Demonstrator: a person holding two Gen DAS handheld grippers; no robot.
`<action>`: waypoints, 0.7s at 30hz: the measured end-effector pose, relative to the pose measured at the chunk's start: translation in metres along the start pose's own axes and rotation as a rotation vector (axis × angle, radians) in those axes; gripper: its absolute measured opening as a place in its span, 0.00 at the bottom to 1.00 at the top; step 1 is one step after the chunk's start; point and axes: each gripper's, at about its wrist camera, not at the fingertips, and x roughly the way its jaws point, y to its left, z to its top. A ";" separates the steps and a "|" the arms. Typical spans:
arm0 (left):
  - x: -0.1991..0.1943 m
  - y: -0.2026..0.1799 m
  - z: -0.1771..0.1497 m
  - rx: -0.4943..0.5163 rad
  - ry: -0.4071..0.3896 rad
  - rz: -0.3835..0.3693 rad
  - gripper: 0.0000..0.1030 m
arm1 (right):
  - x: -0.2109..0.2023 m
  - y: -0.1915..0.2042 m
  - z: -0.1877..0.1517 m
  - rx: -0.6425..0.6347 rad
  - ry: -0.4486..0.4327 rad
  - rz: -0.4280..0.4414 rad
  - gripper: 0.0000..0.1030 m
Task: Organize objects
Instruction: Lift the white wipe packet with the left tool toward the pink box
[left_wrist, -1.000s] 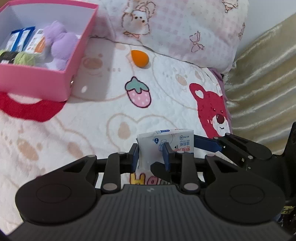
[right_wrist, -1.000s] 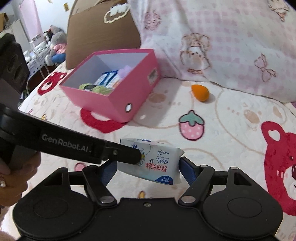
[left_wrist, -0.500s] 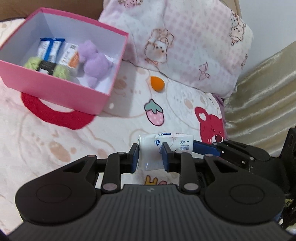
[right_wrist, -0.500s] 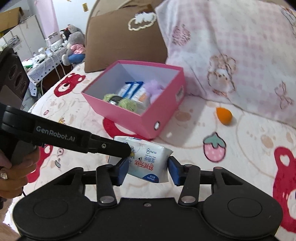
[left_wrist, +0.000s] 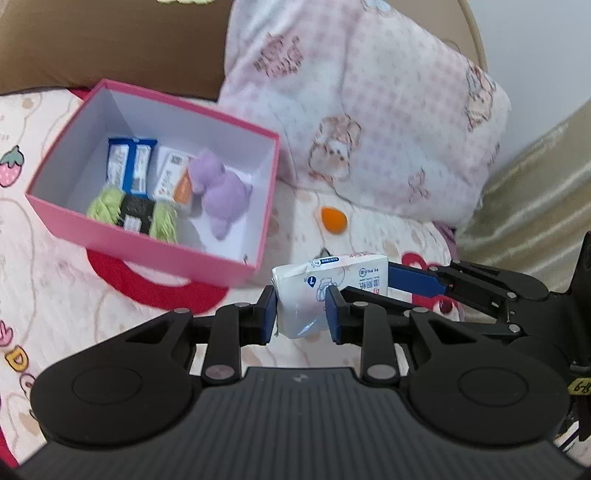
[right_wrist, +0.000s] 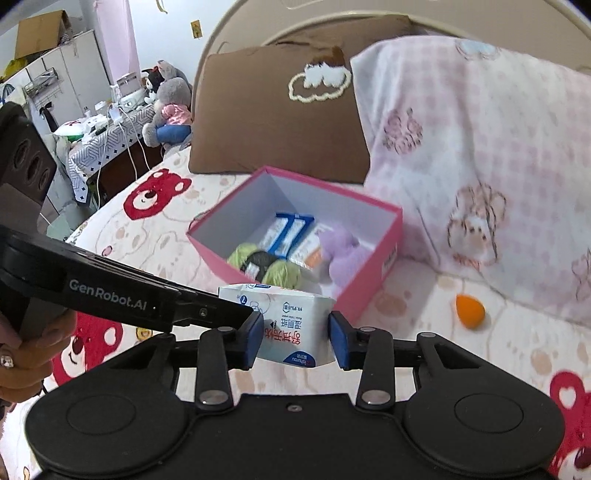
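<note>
In the left wrist view the left gripper (left_wrist: 301, 314) has its blue pads pressed on one end of a white pack of wet wipes (left_wrist: 325, 291), the figures giving its jaws as easing open a little while the pads are on the wrapper; the pack is held clear of the bedspread (left_wrist: 55, 295), its long axis running from the left gripper's pads up and to the right toward the right gripper (left_wrist: 413, 280), whose blue finger meets the far end; printed on the wrapper are a blue circle with an "L", a small line drawing and red characters too blurred to read; the pink box (left_wrist: 147, 243) sits to the left and beyond, open, holding two blue-edged packets (left_wrist: 129, 166), a white and orange packet (left_wrist: 173, 181), a purple plush toy (left_wrist: 221, 192) and a green yarn skein (left_wrist: 133, 212) with a black band; an orange sponge (left_wrist: 333, 220) lies on the bedspread between the box and the pink pillow (left_wrist: 369, 110); in the right wrist view the right gripper (right_wrist: 295, 338) is closing on the pack of wet wipes (right_wrist: 288, 321), both pads against its sides; here the pack's long axis runs toward the upper left, where the left gripper (right_wrist: 236, 314) reaches in marked "GenRobot.AI", borne by a hand (right_wrist: 26, 354); the label reads upside down, red characters above a blue patch; the pink box (right_wrist: 369, 273) lies just beyond the pack, a brown pillow (right_wrist: 273, 122) behind it.
</note>
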 end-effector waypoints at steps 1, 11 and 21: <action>0.000 0.001 0.005 -0.001 -0.005 0.006 0.26 | 0.003 -0.002 0.005 0.006 0.003 0.005 0.41; 0.020 0.023 0.054 -0.042 -0.001 0.019 0.26 | 0.041 -0.019 0.049 0.001 0.053 0.019 0.39; 0.064 0.059 0.068 -0.132 0.044 -0.004 0.28 | 0.090 -0.022 0.059 -0.096 0.119 -0.015 0.39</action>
